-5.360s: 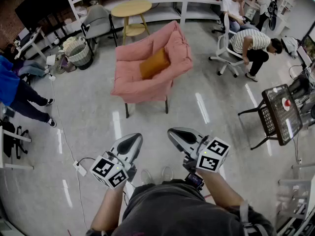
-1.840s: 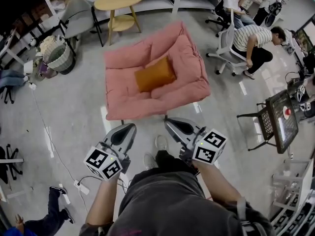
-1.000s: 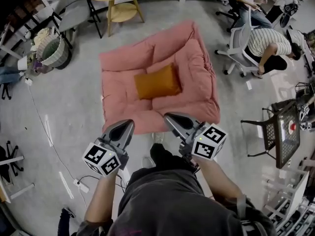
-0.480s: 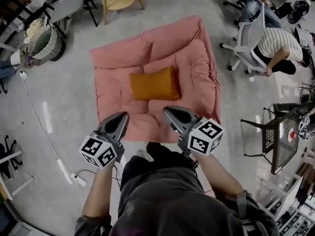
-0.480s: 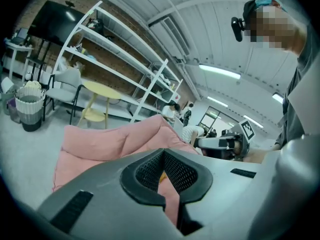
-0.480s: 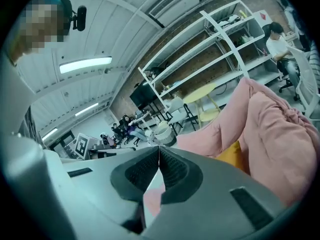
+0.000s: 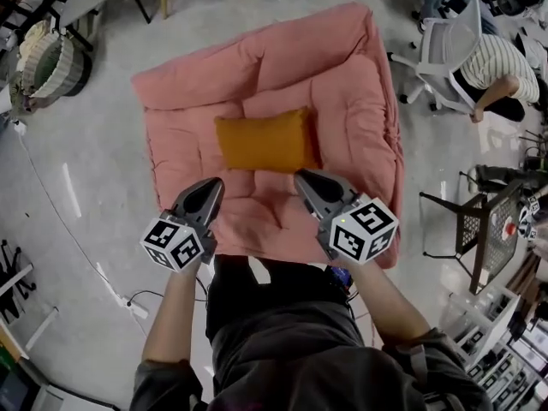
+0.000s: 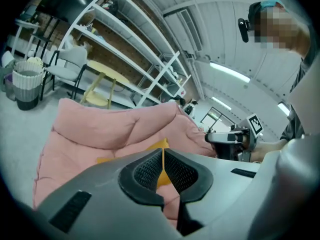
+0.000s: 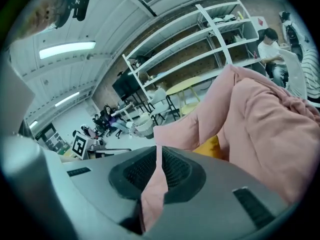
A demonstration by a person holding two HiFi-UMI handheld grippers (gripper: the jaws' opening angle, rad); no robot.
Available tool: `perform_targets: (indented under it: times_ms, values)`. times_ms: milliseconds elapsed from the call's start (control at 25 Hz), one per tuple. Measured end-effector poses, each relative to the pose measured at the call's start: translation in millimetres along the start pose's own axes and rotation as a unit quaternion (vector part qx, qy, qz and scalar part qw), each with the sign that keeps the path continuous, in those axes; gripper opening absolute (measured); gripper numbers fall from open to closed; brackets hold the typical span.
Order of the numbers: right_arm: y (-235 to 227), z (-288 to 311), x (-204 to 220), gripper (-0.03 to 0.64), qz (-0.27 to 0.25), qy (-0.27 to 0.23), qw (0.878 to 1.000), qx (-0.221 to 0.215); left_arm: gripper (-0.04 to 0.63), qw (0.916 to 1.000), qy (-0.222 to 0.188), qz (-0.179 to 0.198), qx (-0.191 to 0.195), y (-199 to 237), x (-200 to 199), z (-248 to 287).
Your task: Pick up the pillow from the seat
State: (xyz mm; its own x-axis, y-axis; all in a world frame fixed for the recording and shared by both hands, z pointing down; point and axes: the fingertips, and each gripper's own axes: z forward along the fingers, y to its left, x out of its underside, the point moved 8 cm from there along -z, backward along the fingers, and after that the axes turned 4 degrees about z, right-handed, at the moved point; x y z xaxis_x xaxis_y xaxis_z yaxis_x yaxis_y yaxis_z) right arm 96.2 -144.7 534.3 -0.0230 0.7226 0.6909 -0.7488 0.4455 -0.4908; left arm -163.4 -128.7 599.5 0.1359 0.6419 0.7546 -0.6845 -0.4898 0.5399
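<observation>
An orange pillow [image 7: 265, 141] lies flat in the middle of a pink padded seat [image 7: 342, 92]. My left gripper [image 7: 211, 187] hangs over the seat's front part, just short of the pillow's near left corner, jaws shut and empty. Near the pillow's right corner my right gripper [image 7: 306, 179] is likewise shut on nothing. In the left gripper view the shut jaws [image 8: 163, 152] point at the pillow [image 8: 161, 145], which peeks out beyond them. The right gripper view shows its shut jaws [image 9: 159, 149] with a slice of the pillow [image 9: 210, 146] against the pink seat back [image 9: 260, 119].
A person in a striped shirt [image 7: 505, 62] sits on a white office chair [image 7: 449, 45] at the upper right. A black wire table [image 7: 488, 229] stands at the right. A woven basket [image 7: 43, 58] and a floor cable [image 7: 51, 199] are on the left.
Both grippers have come forward and down, from in front of the seat to over its front part, close to the pillow. The seat and pillow now look larger and nearer. Jaws stay shut.
</observation>
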Motion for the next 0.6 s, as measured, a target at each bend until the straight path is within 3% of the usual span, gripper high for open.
perform_targets:
  times_ms: [120, 280, 320, 400, 600]
  values:
    - [-18, 14, 5, 0.017, -0.002, 0.016, 0.999, 0.028, 0.025, 0.9999, 0.007, -0.010, 0.007, 40, 17, 24]
    - [-41, 24, 15, 0.020, 0.004, 0.031, 0.998, 0.063, 0.103, 0.9990, 0.027, -0.030, 0.017, 82, 39, 56]
    - [-45, 25, 18, 0.031, 0.007, 0.035, 0.997, 0.071, 0.112, 0.9986, 0.034, -0.034, 0.022, 91, 44, 62]
    - [-52, 30, 22, 0.122, 0.013, 0.042, 0.995, 0.086, 0.137, 0.9974, 0.051, -0.039, 0.033, 109, 55, 76]
    - [-72, 41, 34, 0.182, 0.013, 0.066, 0.989, 0.128, 0.235, 0.9916, 0.091, -0.060, 0.069, 152, 87, 110]
